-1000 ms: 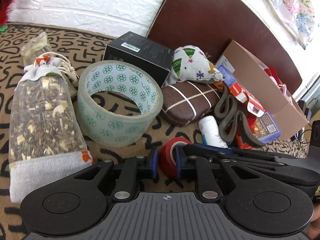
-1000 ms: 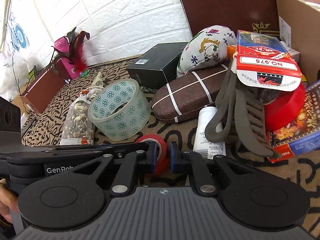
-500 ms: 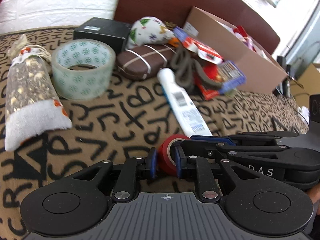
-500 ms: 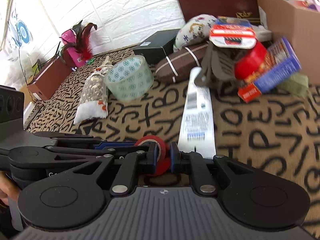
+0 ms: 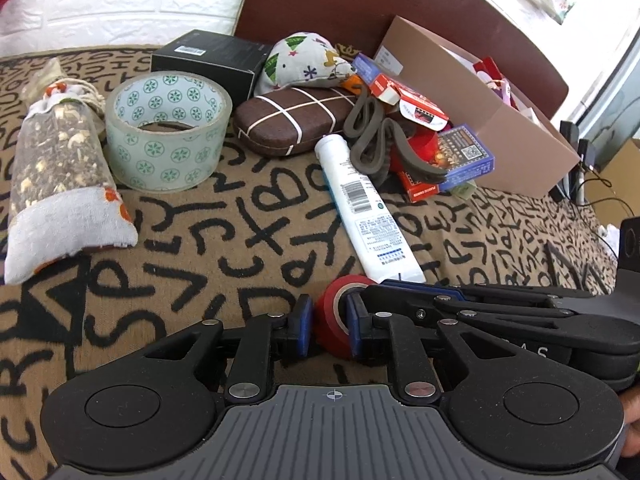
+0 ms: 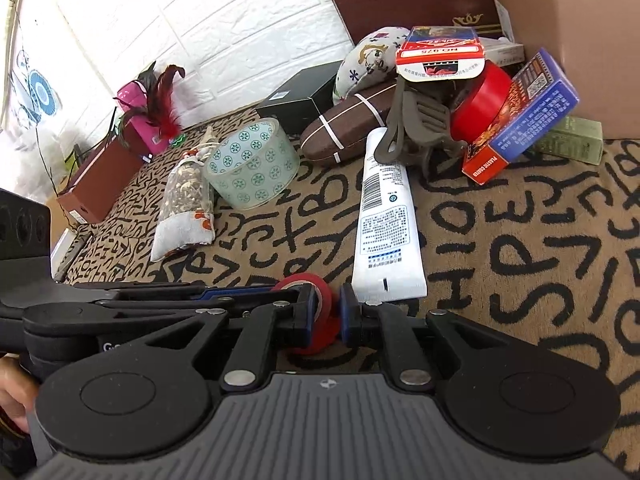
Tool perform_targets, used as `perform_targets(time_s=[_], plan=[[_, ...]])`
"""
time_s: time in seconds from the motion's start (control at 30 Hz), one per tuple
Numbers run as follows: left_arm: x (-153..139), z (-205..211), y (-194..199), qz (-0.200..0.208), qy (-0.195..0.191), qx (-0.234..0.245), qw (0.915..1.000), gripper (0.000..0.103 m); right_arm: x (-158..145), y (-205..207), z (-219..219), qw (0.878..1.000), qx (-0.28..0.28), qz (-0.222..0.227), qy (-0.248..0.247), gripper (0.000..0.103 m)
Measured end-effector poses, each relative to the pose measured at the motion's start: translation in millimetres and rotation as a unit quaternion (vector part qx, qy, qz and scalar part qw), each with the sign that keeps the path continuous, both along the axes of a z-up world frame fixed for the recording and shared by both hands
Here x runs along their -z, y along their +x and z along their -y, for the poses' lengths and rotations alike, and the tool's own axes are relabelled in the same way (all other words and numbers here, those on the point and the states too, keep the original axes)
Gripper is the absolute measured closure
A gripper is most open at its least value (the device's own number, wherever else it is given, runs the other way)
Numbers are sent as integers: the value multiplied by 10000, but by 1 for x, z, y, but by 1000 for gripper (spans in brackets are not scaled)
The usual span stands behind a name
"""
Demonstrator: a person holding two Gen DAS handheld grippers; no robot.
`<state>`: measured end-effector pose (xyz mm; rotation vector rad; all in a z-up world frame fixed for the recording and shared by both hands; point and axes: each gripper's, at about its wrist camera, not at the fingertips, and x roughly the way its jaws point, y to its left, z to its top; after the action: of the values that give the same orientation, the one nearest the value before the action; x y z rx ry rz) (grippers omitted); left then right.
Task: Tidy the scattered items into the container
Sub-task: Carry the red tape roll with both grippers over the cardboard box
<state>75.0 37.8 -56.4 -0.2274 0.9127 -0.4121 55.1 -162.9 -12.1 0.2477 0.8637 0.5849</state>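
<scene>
A small red roll of tape [image 5: 334, 330] is clamped jointly between the left gripper [image 5: 327, 330] and right gripper [image 6: 326, 320]. The open brown cardboard box [image 5: 480, 120] is observed well ahead, to the right, beyond the clutter.

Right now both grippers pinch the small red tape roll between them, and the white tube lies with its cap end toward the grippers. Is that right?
Not quite. Both the left gripper and the right gripper do pinch the red tape roll, but the white tube lies with its flat crimped end toward the grippers; its cap end points away, toward the pile. The right wrist view shows it.
</scene>
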Motion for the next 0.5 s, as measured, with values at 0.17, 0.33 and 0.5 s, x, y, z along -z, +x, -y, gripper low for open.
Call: perform_targets(time_s=[0.17,0.33,0.5], plan=[[-15,14,-10,117,-19,117,9999,70,-13,-17,15,9998,95,193,13,88],[-45,38,-4,456,-113,381,9982,70,-40,-21,40,9977,353,573,62,88],[-75,72,20,735,-308,641,9948,70,-71,-13,67,9922,619,1079,-101,88]])
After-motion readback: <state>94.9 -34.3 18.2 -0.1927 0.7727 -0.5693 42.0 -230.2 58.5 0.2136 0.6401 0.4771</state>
